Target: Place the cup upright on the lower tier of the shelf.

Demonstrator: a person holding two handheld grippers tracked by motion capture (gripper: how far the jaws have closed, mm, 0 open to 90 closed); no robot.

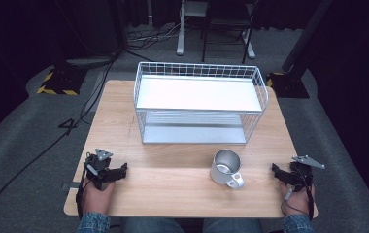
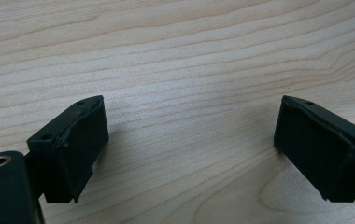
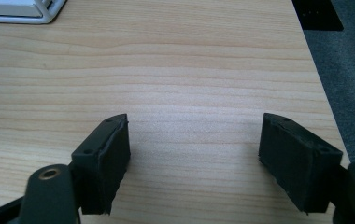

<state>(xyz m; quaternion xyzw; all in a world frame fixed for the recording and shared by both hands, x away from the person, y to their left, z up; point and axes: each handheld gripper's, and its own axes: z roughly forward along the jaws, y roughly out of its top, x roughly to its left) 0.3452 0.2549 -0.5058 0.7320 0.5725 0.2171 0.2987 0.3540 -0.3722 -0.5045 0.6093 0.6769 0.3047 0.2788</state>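
mug (image 1: 225, 168): upright on table (image 1: 173, 194), near front edge, nothing visible inside | right gripper (image 1: 276, 169): just beside it, jaws wide, nothing held | left gripper (image 1: 123, 168): front-left, jaws wide, nothing held | wire rack (image 1: 199, 103): behind mug, shelves bare

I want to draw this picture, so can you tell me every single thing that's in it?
Mug: one, shiny silver, on the table's near side, handle toward the person.
Wire rack: one, white, two shelves, at the table's far middle.
Table: one, light wood.
Floor: grey carpet, with black cables.
Stand feet: two, black with yellow stripes, beyond the far corners.
Chair legs: white and black, behind the table.
Left gripper: one, black, near left corner, jaws open, nothing between.
Right gripper: one, black, near right corner, jaws open, nothing between.
Hands and denim sleeves: two, bottom edge.
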